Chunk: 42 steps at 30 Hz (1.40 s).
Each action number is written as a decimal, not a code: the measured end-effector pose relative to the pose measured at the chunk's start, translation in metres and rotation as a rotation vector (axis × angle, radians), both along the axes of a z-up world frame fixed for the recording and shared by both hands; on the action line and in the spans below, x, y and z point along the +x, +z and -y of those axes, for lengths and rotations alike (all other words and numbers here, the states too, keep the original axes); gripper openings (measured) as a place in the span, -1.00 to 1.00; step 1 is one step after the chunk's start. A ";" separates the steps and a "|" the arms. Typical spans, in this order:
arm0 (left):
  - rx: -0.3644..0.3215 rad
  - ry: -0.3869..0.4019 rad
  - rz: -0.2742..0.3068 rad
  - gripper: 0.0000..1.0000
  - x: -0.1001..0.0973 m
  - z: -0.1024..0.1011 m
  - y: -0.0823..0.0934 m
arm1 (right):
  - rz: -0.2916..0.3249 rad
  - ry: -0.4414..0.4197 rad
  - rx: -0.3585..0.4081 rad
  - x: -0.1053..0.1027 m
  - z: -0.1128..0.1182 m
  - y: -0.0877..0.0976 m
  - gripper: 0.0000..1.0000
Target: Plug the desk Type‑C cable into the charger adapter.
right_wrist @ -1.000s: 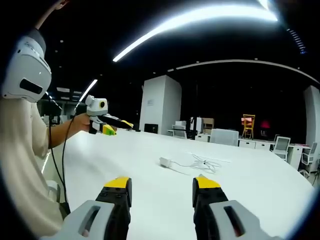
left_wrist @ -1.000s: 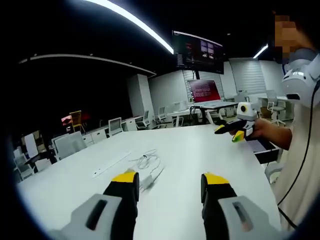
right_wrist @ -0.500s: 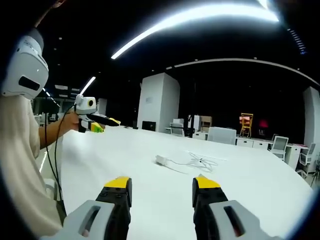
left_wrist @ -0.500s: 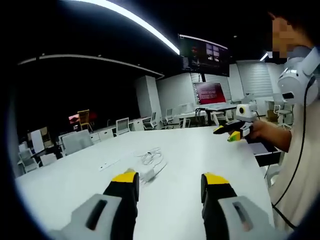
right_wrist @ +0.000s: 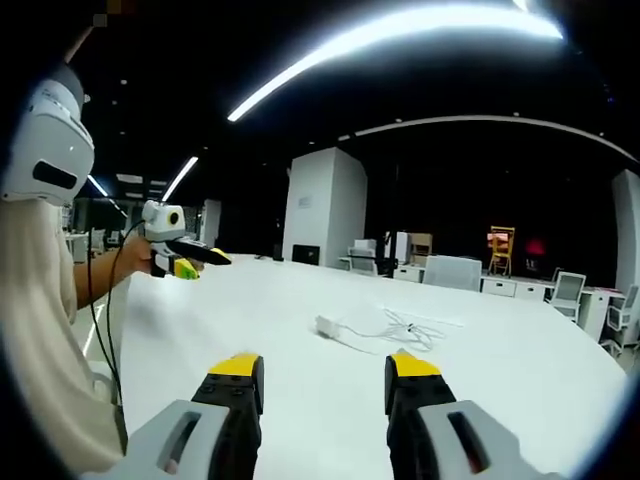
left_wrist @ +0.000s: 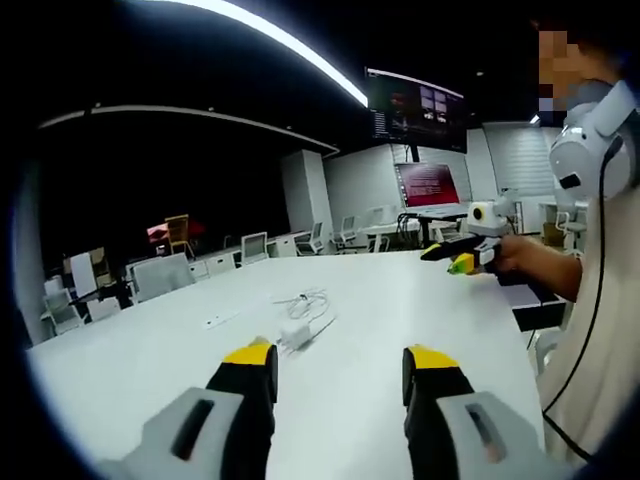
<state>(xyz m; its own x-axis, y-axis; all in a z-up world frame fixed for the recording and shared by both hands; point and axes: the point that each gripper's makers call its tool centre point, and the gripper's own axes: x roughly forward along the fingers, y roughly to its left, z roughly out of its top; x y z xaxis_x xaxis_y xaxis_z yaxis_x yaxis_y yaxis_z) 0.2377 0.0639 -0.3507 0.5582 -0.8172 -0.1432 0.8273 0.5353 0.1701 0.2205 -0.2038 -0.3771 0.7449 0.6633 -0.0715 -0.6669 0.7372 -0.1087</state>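
On the white counter (left_wrist: 420, 300) lies a white adapter (left_wrist: 297, 335), and just behind it a loose coil of white cable (left_wrist: 305, 301); whether the two are joined cannot be told. In the right gripper view the adapter (right_wrist: 326, 325) sits left of the cable (right_wrist: 405, 325). The left tongs (left_wrist: 340, 365) are spread, holding nothing, above the counter short of the adapter. The right tongs (right_wrist: 325, 372) are likewise spread and hold nothing. Each gripper appears small in the other's view, held up over the counter's far side.
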 end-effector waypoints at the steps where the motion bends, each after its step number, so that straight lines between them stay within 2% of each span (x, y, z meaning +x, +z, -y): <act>1: 0.002 0.002 0.001 0.01 0.000 -0.001 0.000 | -0.001 0.000 0.000 0.000 0.000 -0.001 -0.01; 9: -0.065 0.030 -0.003 0.01 -0.011 -0.002 -0.003 | 0.001 -0.029 0.011 -0.002 0.009 -0.003 0.00; 13: -0.066 0.052 -0.009 0.01 -0.012 -0.005 -0.008 | 0.004 -0.019 0.026 -0.002 0.010 -0.001 0.00; 21: -0.066 0.112 0.027 0.02 -0.011 -0.031 -0.012 | 0.001 -0.020 0.017 -0.003 0.013 -0.004 0.02; 26: -0.086 0.165 0.021 0.02 -0.006 -0.042 -0.018 | -0.005 -0.015 0.027 -0.003 0.011 -0.008 0.02; 31: -0.112 0.183 0.014 0.02 -0.007 -0.046 -0.016 | -0.013 -0.006 0.038 -0.005 0.007 -0.010 0.02; 42: -0.089 0.176 -0.011 -0.01 -0.012 -0.045 -0.021 | -0.028 -0.007 0.045 -0.004 0.006 -0.012 0.02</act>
